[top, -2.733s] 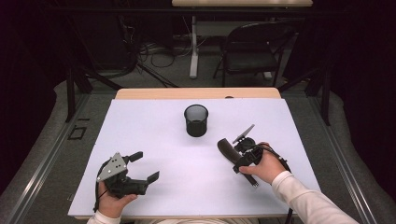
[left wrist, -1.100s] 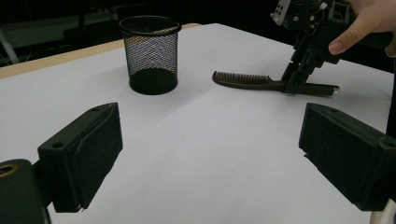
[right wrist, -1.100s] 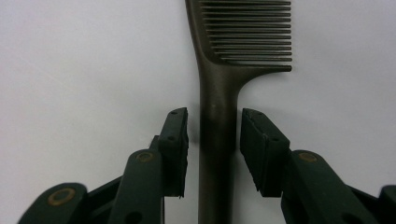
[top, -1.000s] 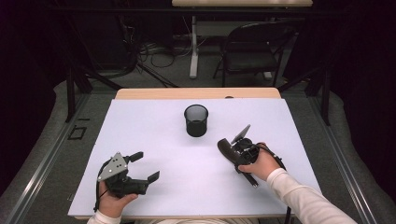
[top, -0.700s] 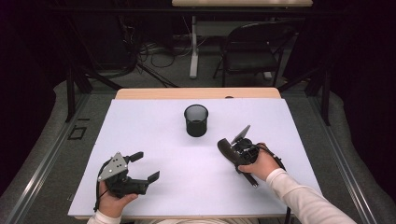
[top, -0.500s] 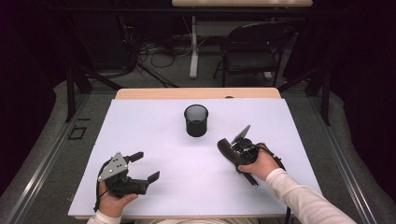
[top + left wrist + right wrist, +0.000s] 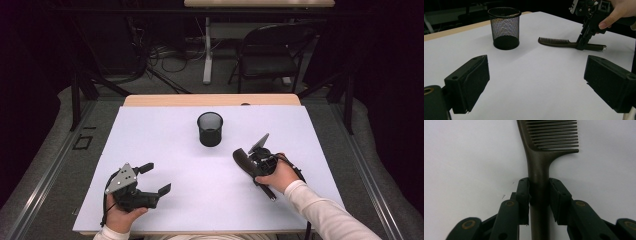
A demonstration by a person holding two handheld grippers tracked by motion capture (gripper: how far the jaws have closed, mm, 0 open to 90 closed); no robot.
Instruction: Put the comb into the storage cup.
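Observation:
A dark brown comb [image 7: 241, 160] lies flat on the white table [image 7: 150, 135], right of centre, teeth toward the cup. My right gripper [image 7: 257, 173] points down onto its handle. In the right gripper view the pads [image 7: 523, 192] press the comb [image 7: 539, 170] from both sides; the jaws have just been closing on it and are now shut. My left gripper [image 7: 156, 178] rests near the front left, open and empty. The left gripper view shows its jaws wide apart, with the comb [image 7: 554, 41] and the right gripper [image 7: 581, 46] beyond.
A black mesh cup [image 7: 210, 129] stands upright at the table's middle back, a hand's width from the comb's teeth; it appears as the cup [image 7: 504, 27] in the left gripper view. A black chair [image 7: 270, 55] stands on the floor behind the table.
The right hand has shifted slightly to the left over the comb since the earliest frame. The left hand, the comb and the cup have not moved.

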